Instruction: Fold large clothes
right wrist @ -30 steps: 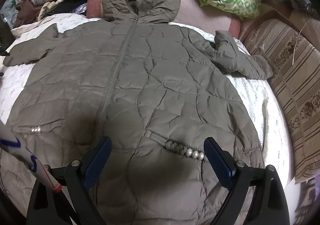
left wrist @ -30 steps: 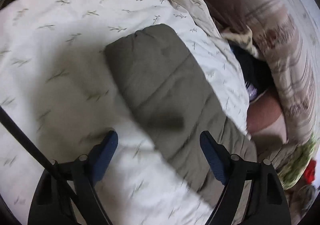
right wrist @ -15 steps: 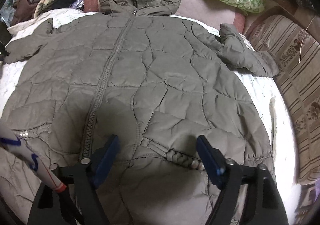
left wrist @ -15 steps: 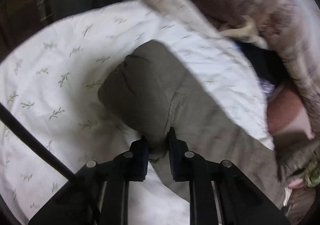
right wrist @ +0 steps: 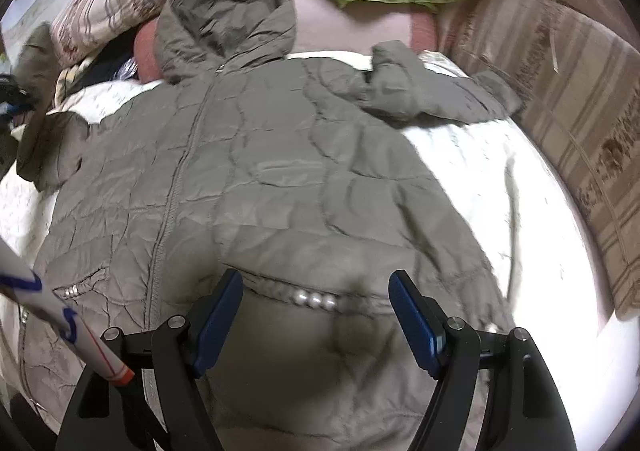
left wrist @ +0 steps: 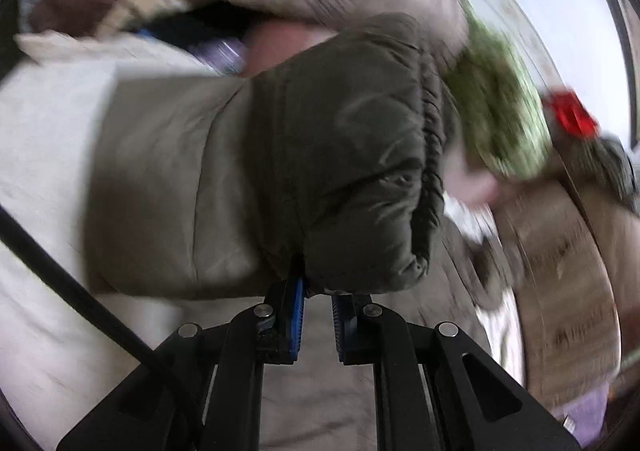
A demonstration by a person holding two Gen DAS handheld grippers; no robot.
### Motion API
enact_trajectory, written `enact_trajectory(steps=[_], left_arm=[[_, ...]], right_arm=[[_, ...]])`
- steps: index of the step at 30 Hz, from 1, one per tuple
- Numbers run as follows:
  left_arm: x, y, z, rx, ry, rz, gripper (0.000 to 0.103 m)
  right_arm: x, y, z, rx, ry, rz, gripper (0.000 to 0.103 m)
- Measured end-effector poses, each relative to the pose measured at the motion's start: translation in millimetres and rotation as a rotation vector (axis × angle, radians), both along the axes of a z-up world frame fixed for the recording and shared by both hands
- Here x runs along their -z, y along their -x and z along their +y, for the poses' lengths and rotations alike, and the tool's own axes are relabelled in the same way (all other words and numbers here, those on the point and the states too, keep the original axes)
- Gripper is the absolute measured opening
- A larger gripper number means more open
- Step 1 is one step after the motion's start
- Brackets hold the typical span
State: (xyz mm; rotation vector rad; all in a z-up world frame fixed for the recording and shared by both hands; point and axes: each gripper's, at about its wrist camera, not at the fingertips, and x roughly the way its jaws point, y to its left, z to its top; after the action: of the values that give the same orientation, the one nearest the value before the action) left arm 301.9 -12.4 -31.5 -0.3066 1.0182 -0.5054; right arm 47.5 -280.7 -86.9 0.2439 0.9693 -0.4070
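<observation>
- Jacket (right wrist: 256, 179): an olive quilted one with a hood (right wrist: 224, 23), it lies flat and zipped on the white bed sheet (right wrist: 500, 171), the hood toward the pillows at the far end
- The right sleeve (right wrist: 420, 95) is bent and lies on the sheet just beside the jacket body, near the striped blanket (right wrist: 560, 91)
- The left sleeve (left wrist: 320, 155) is lifted off the sheet; the left tool (left wrist: 318, 291) is clamped on its edge near the gathered cuff (left wrist: 430, 155), with the two blue pads (left wrist: 298, 315) close together on the fabric
- The left wrist view is blurred, so the things behind the sleeve are not sharp; a green patterned cloth (left wrist: 496, 111) and something red (left wrist: 572, 117) show there
- The right tool (right wrist: 316, 315) hangs above the lower front of the jacket, its fingers apart, and nothing is between them
- Below it there is a pocket with a row of pearl-like beads (right wrist: 316, 298)
</observation>
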Motion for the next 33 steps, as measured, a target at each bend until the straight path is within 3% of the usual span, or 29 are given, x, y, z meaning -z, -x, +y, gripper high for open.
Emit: enact_trajectory(steps=[3, 7, 8, 10, 12, 15, 20, 28, 30, 31, 33], left_arm=[[44, 23, -51, 0.06, -0.046, 0.062, 0.012], [90, 43, -92, 0.086, -0.258, 0.066, 0.016], [91, 48, -94, 0.091, -0.281, 0.049, 0.017], [77, 64, -94, 0.113, -0.293, 0.004, 0.022], [61, 83, -85, 0.132, -0.238, -0.002, 0.048], [25, 122, -58, 0.105, -0.146, -0.085, 0.064], [-2, 186, -6, 0.013, -0.191, -0.188, 0.065], [-7, 250, 41, -0.072, -0.258, -0.204, 0.065], [-10, 256, 44, -0.076, -0.266, -0.208, 0.065], [-12, 259, 46, -0.085, -0.272, -0.213, 0.065], [-13, 263, 48, -0.102, -0.279, -0.22, 0.065]], right_arm=[[-4, 15, -10, 0.024, -0.017, -0.014, 0.079], [-6, 26, -23, 0.046, -0.025, -0.019, 0.079], [-6, 27, -25, 0.048, -0.036, -0.019, 0.08], [-8, 27, -31, 0.048, -0.062, -0.023, 0.08], [-11, 22, -33, 0.037, -0.085, -0.03, 0.08], [-14, 3, -31, -0.01, -0.135, -0.037, 0.081], [6, -54, -18, -0.117, -0.276, -0.047, 0.086], [44, -156, 3, -0.146, -0.397, -0.034, 0.086], [53, -175, 11, -0.14, -0.409, 0.02, 0.068], [58, -183, 16, -0.138, -0.411, 0.053, 0.037], [56, -190, 17, -0.143, -0.402, 0.086, 0.025]])
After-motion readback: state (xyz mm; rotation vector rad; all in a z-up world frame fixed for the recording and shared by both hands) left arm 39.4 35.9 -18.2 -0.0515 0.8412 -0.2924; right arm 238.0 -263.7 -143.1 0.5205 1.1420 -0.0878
